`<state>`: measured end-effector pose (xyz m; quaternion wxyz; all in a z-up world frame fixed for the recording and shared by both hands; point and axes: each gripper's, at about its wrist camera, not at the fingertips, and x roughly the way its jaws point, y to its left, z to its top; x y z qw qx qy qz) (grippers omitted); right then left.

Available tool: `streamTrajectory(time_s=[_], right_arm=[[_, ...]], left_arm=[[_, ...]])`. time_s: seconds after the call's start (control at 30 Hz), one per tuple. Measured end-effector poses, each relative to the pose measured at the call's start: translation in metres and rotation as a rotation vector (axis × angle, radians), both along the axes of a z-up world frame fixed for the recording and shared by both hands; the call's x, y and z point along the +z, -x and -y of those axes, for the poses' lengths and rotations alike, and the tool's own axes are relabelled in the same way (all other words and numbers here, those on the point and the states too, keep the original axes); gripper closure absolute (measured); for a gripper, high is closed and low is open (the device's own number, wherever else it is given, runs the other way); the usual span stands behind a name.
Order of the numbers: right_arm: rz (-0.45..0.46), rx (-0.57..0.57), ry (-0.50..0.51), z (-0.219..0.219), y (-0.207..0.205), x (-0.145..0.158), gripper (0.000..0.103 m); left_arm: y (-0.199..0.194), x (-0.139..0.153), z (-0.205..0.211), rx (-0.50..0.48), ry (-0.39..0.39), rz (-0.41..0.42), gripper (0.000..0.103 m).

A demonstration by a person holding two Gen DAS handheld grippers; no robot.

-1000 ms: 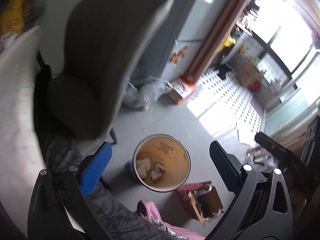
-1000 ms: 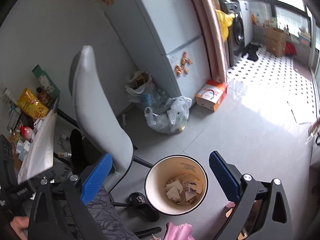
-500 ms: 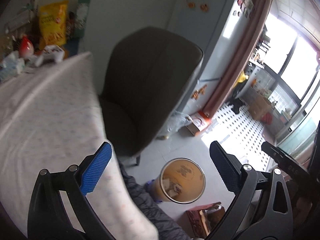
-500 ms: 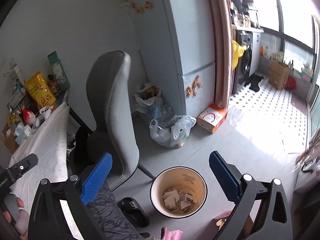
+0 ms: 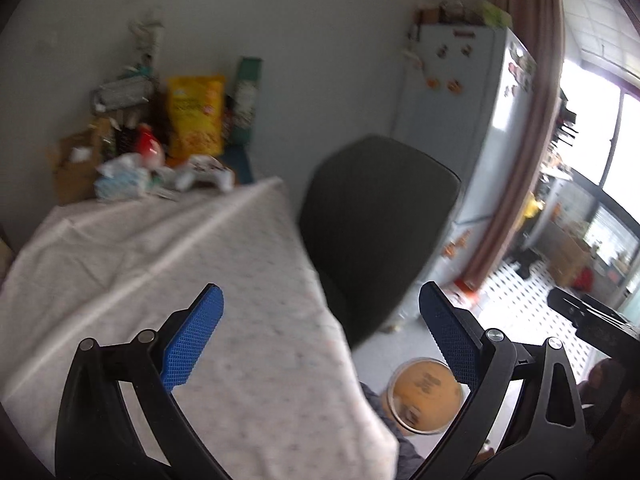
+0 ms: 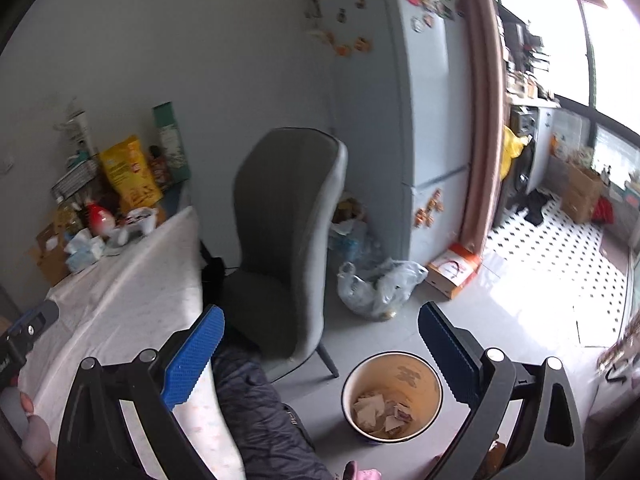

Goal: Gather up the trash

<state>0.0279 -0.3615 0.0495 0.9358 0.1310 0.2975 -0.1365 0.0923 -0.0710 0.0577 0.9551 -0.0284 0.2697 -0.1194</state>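
Left gripper (image 5: pixel 320 340): jaws spread wide, nothing between the blue pads (image 5: pixel 192 340); poised above the near edge of the surface (image 5: pixel 168 248), which is covered with a pale dotted cloth. Right gripper (image 6: pixel 320 356): also wide open and empty, held above the floor (image 6: pixel 400 336) beside the surface. Bin (image 6: pixel 392 396) standing on the floor below and between the two views, open-topped, with crumpled paper scraps (image 6: pixel 380 410) in the bottom; in the left view only its rim and orange inside show, partly behind the right-hand finger. Grey chair (image 6: pixel 288 232) just behind the bin, pushed close to the surface. Clutter at the far end of the surface against the wall: yellow snack bag (image 5: pixel 196 116), green carton (image 5: pixel 246 100), red-and-white bottle (image 5: pixel 146 144), crumpled tissues or wrappers (image 5: pixel 124 178); left view blurred, individual pieces hard to tell apart. Clear plastic bag (image 6: pixel 376 288) on the floor by the fridge (image 6: pixel 420 120). Step in hand, as judged: between pickups, seeking the next piece of trash. Near stretch of cloth looks bare, so likely target is the crumpled white material at the far end. Next move calls for reaching the left gripper across the surface, centring the open jaws on one loose scrap clear of the bottle and bag, closing gently, then carrying it over the bin.
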Motion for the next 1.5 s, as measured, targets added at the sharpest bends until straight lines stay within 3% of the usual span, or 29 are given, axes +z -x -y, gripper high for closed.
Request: streamTrajectory(time_s=[0.3,0.57,0.8,0.97,1.5], right_arm=[[0.033,0.116,0.020,-0.058,0.011,0.026,0.008],[0.045,0.191,-0.013,-0.083,0.014,0.036,0.008],[0.047,0.218,-0.078,-0.086,0.010,0.045,0.008],[0.060,0.241,-0.032,-0.093,0.018,0.043,0.008],[0.026,0.292,-0.079,-0.084,0.012,0.027,0.008]], left_arm=[[0.036,0.019,-0.043,0.083,0.000,0.087,0.006],[0.050,0.027,-0.069,0.071,0.049,0.071,0.006],[0.057,0.032,-0.079,0.084,0.055,0.089,0.006],[0.064,0.034,-0.082,0.103,0.039,0.110,0.006],[0.067,0.025,-0.086,0.123,0.045,0.078,0.006]])
